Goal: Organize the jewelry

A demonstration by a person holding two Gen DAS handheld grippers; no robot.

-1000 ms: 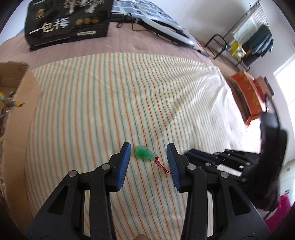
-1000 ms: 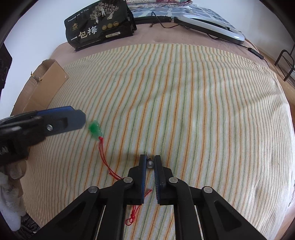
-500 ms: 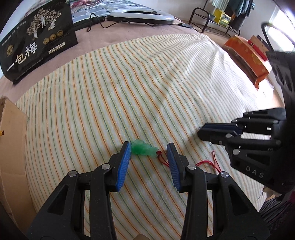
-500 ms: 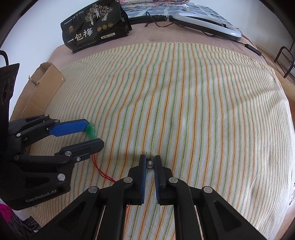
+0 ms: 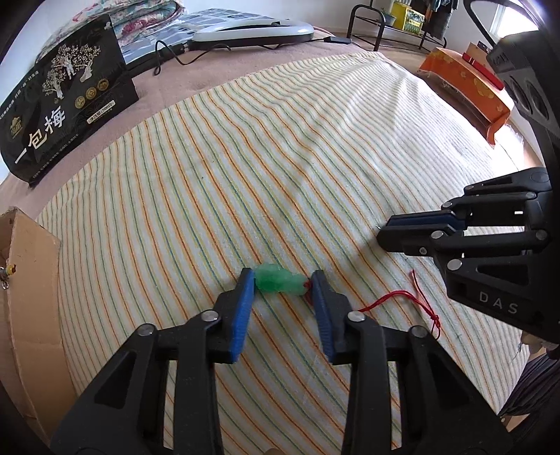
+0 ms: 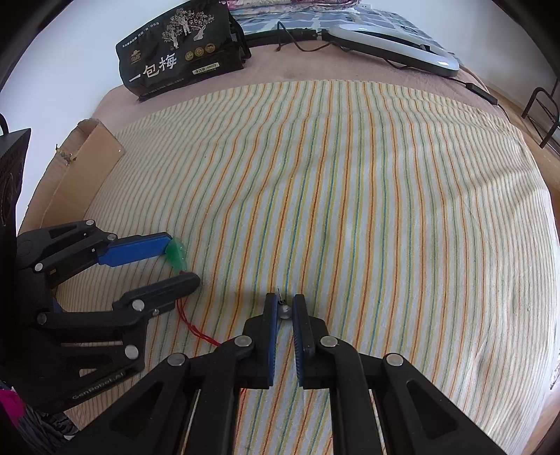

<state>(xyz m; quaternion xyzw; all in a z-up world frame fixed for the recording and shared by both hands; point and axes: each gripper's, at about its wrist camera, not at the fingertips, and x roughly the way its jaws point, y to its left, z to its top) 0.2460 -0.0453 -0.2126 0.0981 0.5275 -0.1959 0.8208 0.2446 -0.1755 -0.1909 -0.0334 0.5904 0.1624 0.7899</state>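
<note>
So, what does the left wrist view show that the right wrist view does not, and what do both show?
Only the left wrist view shows the orange box at the far right and the knotted end of the red cord.

Only the right wrist view shows the small silver bead pinched in the shut right gripper.

Both show the green pendant between the closing jaws of the left gripper, the striped cloth, the cardboard box, the black bag and the white device.

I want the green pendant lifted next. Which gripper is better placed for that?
Left. The left gripper is closing around the green pendant, while the right gripper is shut on a small bead.
</note>
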